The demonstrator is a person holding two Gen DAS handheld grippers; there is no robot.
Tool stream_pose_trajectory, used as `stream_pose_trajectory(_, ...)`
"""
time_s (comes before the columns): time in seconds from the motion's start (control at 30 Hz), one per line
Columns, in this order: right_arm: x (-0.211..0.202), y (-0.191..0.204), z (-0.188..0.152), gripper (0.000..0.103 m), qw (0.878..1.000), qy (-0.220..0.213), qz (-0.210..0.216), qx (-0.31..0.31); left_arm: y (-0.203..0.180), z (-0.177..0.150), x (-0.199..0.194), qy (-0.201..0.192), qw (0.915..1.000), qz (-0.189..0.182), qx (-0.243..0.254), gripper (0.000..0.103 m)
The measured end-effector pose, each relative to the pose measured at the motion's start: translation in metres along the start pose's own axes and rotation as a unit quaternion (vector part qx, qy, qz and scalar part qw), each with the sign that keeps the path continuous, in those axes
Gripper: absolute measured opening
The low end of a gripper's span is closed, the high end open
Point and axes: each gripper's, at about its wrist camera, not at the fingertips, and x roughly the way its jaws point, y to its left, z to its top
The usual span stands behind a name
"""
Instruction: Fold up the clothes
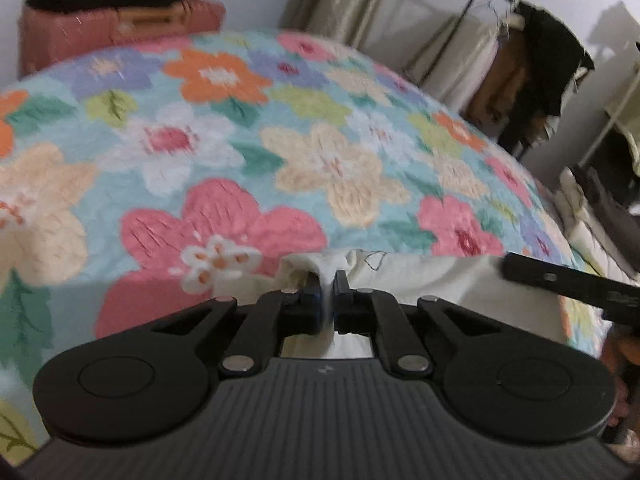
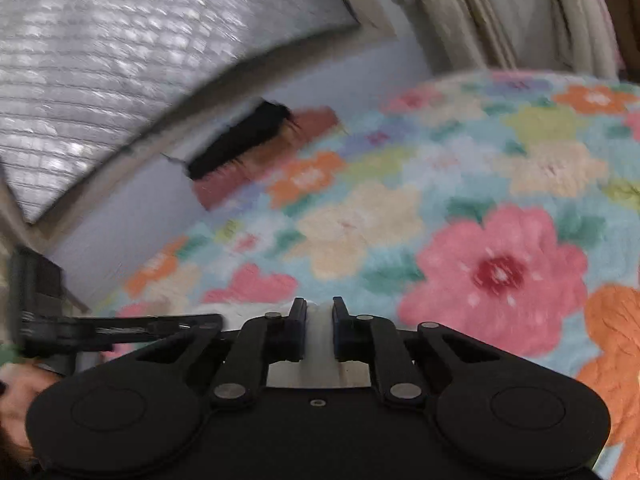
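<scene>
Left gripper [image 1: 328,280]: jaws closed on a pinch of pale cloth [image 1: 420,280], which spreads rightward from them. Right gripper [image 2: 320,306]: jaws clamped on a thicker white fold. Beyond both: flowered blanket [image 1: 240,140]. Risk: thin pinch slips under tension; uneven pulling skews the fold.

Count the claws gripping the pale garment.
2: the left claw pinches the pale garment by its edge, and the right claw clamps white fabric; more cloth may hang hidden below.
</scene>
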Motion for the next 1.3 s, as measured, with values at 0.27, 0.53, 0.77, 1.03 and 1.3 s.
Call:
stream_pose_trajectory(0.27,0.036,-0.003,-0.013,0.013,0.992,0.046,-0.109,-0.052,-0.012,-0.013,0.017,0.031,0.9981,0.052,0.016,0.012)
stream_pose_trajectory(0.53,-0.010,0.012,-0.006,0.058,0.990,0.011,-0.136,-0.034,-0.022,-0.012,-0.037,0.013,0.9866,0.154,0.053,0.029)
stream_pose_trajectory(0.77,-0.062,0.055,-0.019,0.069,0.992,-0.001,-0.112,-0.063,-0.035,-0.046,-0.087,0.030,0.9872,0.155,0.021,0.058)
stream_pose_trajectory(1.03,-0.080,0.083,-0.055,0.077,0.991,0.043,-0.109,-0.061,-0.062,-0.078,-0.127,0.053,0.9893,0.136,-0.003,0.070)
stream_pose_trajectory(1.3,-0.100,0.104,-0.085,0.083,0.990,0.046,-0.123,-0.054,-0.074,-0.119,-0.155,0.070,0.9881,0.134,-0.028,0.077)
